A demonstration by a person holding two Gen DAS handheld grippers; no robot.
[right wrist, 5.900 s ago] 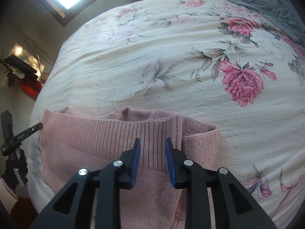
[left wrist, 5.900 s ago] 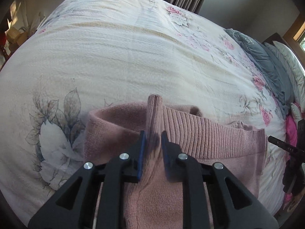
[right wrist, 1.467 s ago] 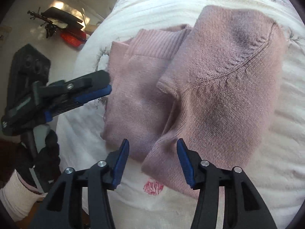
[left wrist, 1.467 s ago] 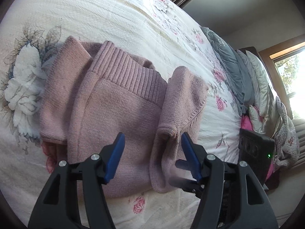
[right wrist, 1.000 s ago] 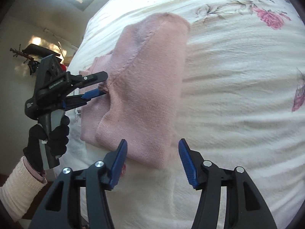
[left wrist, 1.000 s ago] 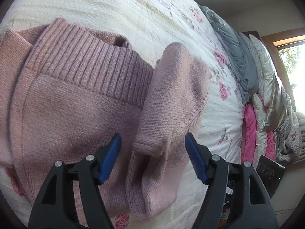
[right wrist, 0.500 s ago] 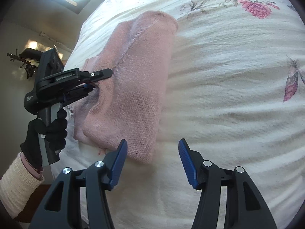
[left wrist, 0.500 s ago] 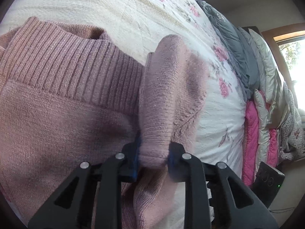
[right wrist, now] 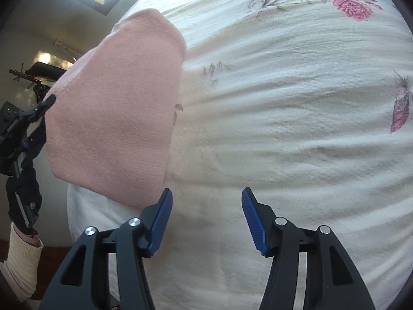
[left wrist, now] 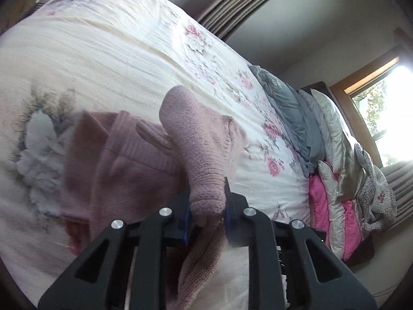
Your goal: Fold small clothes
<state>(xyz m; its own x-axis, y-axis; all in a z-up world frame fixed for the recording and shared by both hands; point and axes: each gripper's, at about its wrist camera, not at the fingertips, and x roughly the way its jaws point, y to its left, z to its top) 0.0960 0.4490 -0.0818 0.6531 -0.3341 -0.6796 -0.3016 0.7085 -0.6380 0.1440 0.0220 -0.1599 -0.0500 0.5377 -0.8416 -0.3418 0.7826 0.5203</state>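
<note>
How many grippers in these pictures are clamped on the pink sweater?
1. The left gripper is shut on a raised fold of the pink sweater, lifting it above the bed. The right gripper is open over bare bedspread beside it, holding nothing.

From the left wrist we look along the left hand-held gripper (left wrist: 206, 206), close over the pink sweater (left wrist: 124, 160), facing across the bed (left wrist: 116, 59) toward the pillows (left wrist: 333, 129) and a window. From the right wrist we look along the right hand-held gripper (right wrist: 206, 219) (low over the bedspread), facing leftward. Both views share the sweater and bed; the right one also catches the left hand-held gripper.
</note>
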